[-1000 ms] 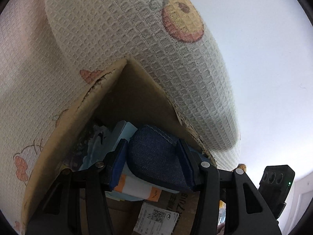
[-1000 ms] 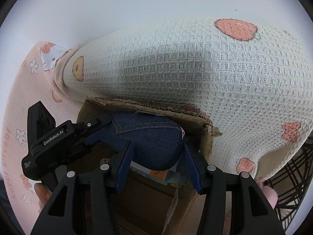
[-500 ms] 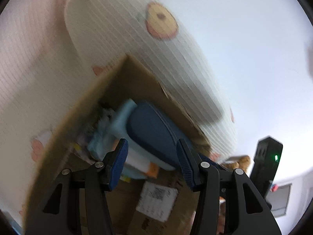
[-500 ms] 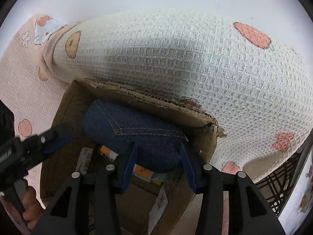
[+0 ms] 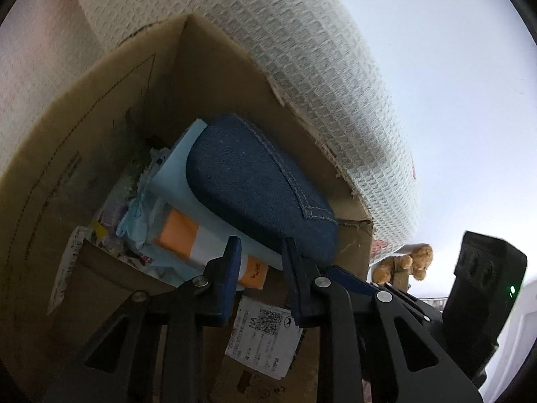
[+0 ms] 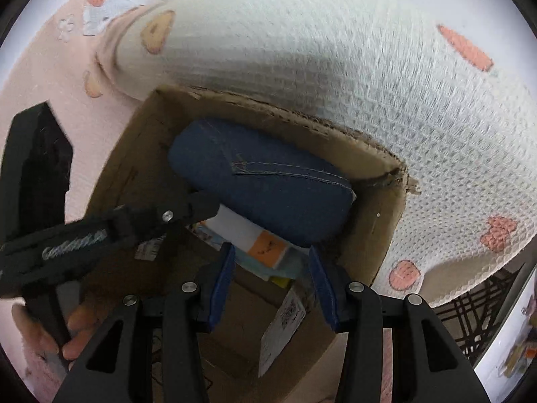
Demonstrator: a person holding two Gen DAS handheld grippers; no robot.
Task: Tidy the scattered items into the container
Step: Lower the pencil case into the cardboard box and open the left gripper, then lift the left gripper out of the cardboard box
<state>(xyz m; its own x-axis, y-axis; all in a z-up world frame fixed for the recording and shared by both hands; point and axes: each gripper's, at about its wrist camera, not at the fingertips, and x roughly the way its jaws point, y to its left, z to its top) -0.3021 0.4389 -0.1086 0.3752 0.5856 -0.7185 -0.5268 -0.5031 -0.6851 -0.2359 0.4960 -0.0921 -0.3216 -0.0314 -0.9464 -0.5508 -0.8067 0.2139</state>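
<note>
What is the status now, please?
Left gripper closing, fingers empty; right gripper open, empty. Denim case lies in cardboard box. Nothing blocks.

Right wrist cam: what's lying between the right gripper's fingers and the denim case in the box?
In the right wrist view, a white packet with an orange patch lies between the right gripper and the denim case, partly tucked under the case inside the cardboard box.

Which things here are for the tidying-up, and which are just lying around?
For the tidying:
- cardboard box
- denim bundle lying in it
- light blue and orange packet underneath
- left tool, closing on nothing
- right tool, empty

Just lying around:
- waffle blanket
- teddy bear
- black wire basket
</note>
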